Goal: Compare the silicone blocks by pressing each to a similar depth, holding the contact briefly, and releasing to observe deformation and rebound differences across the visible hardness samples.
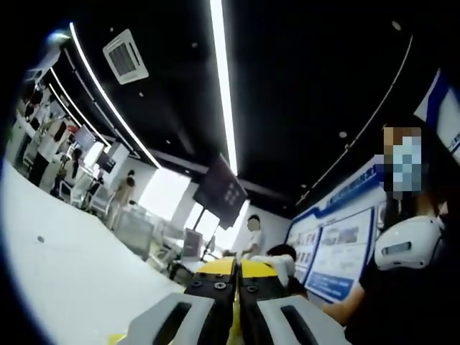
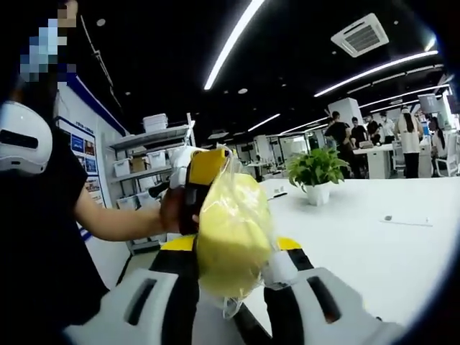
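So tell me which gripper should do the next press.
Probably the right gripper: a bagged yellow block already sits between its jaws, above the table. The left gripper is shut, pointing up at the ceiling.

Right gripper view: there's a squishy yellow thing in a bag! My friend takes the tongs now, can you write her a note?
Right tongs: shut on the yellow block in a clear bag, held up above the white table. 
Left tongs: jaws together, nothing between them, pointing up toward the ceiling lights; they also appear in the right gripper view, behind the bag. 
Done: one block is being squeezed. 
Left: hold briefly, release, watch the rebound. Other hardness samples aren't visible, so I can't say how many remain. 
A potted plant stands on the table.
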